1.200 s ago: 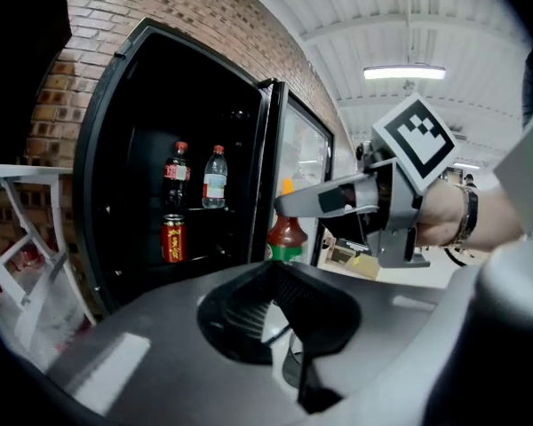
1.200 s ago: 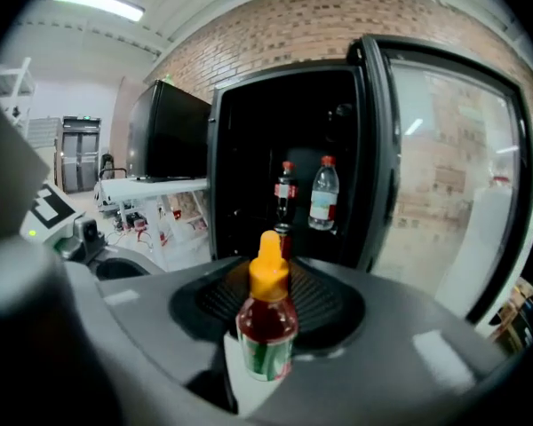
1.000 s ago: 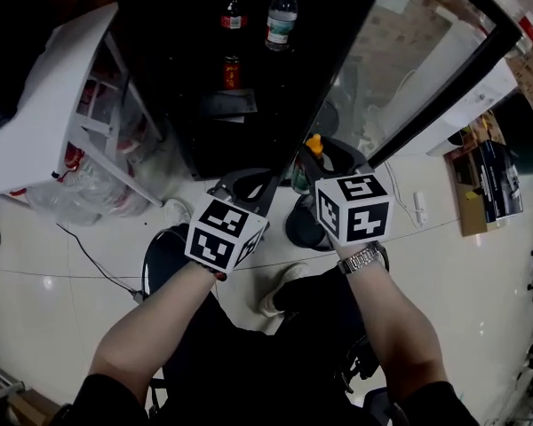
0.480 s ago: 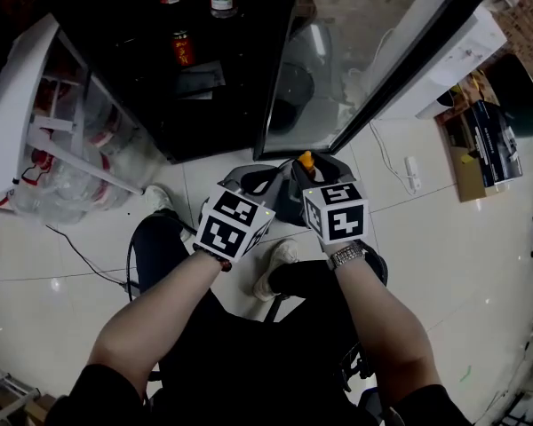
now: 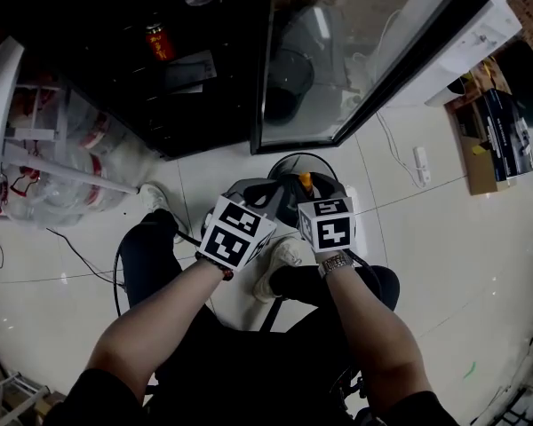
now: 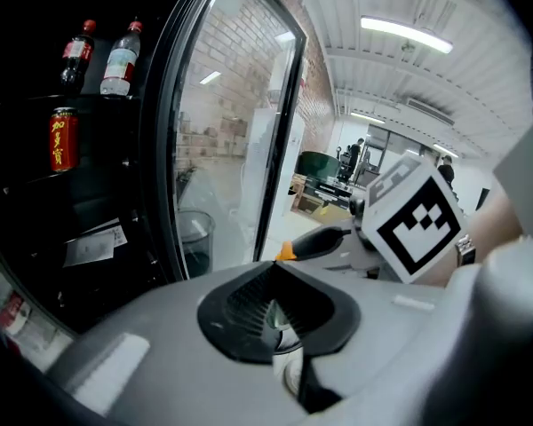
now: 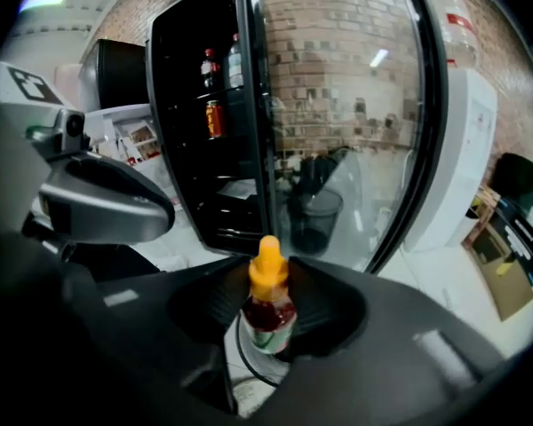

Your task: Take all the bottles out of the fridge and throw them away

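On the red can (image 6: 63, 138) in the fridge (image 6: 22, 207), yellow vertical characters read 加多宝.

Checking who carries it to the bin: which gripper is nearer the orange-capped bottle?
Right. The right gripper has its jaws closed on the orange-capped bottle. The left gripper is alongside, on the bottle's left, jaws together with nothing between them.

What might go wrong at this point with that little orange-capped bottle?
The orange-capped bottle sits between the jaws of the right gripper, cap poking past them; it may tilt or slip out early. Let go off-centre, it might miss the dark round rim below and land on the tiled floor.
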`<state>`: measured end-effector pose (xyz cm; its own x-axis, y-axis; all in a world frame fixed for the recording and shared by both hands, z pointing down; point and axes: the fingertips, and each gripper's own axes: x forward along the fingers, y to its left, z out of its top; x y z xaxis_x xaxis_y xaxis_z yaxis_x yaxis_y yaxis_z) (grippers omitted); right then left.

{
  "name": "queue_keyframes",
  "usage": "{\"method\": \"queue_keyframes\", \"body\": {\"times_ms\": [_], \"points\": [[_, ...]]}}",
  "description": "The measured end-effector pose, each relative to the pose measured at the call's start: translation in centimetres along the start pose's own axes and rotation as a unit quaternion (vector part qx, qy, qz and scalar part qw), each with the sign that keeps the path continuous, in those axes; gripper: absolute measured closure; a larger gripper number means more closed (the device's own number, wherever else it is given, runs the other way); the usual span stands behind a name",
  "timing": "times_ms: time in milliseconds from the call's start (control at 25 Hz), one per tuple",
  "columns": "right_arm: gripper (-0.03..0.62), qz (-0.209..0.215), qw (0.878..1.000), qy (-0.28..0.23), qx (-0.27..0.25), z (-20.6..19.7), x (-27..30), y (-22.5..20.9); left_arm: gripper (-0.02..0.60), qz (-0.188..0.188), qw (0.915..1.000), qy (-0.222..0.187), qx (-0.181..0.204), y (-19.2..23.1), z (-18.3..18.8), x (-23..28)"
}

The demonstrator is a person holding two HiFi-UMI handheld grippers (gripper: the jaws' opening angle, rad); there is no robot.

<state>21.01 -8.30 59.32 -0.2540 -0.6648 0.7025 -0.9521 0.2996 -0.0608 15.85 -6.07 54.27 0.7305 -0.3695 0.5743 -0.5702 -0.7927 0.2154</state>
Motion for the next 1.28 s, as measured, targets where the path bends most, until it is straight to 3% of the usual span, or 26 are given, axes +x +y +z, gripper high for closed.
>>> {"method": "queue_keyframes", "body": {"times_ms": [480, 520, 1000, 1280], "points": [[0.46, -0.016, 0.996, 0.085, 0.028, -5.7, 5.8, -1.5, 0.577, 0.0, 0.9993, 0.028, -0.026, 2.0, -2.5, 2.5], [0.496, -0.022, 0.996, 0.081, 0.031, -5.5, 5.8, -1.7, 0.577, 0.001, 0.9992, 0.029, -0.027, 2.1, -2.6, 2.5], [0.494, -0.029, 0.998, 0.041, 0.04, -2.9, 4.2, -2.4, 0.577, 0.009, 0.9994, 0.02, -0.026, 2.5, -1.6, 1.3], [0.496, -0.019, 1.0, -0.001, 0.025, 0.9, 2.2, -0.9, 0.577, 0.024, 0.9995, 0.004, -0.021, 3.0, -0.5, -0.7]]}}
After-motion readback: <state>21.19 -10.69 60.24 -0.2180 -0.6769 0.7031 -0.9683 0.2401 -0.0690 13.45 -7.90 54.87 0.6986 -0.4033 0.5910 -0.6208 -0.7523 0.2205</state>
